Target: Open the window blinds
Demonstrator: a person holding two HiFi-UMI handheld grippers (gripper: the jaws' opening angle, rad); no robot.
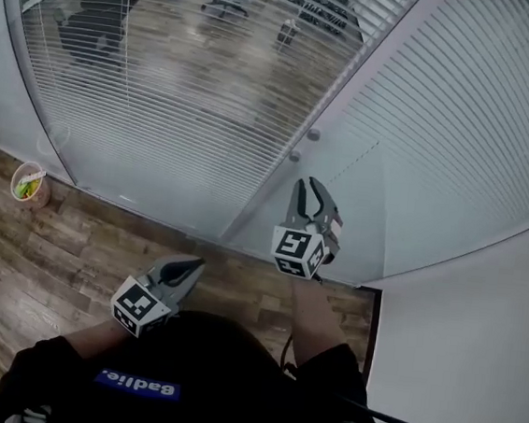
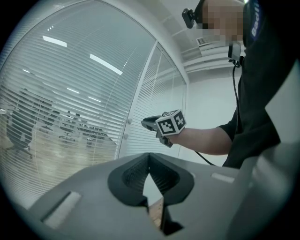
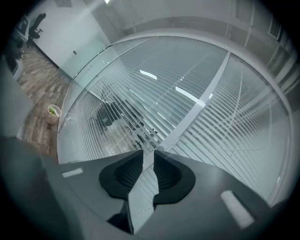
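Glass wall, slatted blinds. Left gripper fingers pressed together (only own view shows this); right gripper fingers slightly spread, empty.

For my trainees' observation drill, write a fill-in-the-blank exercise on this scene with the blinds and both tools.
1. The cup stands on the ___ by the glass.
2. Of the left tool and the right tool, the ___ one is nearer the glass.
3. The room beyond shows through the blinds of the ___ pane.
Missing words: floor; right; left.
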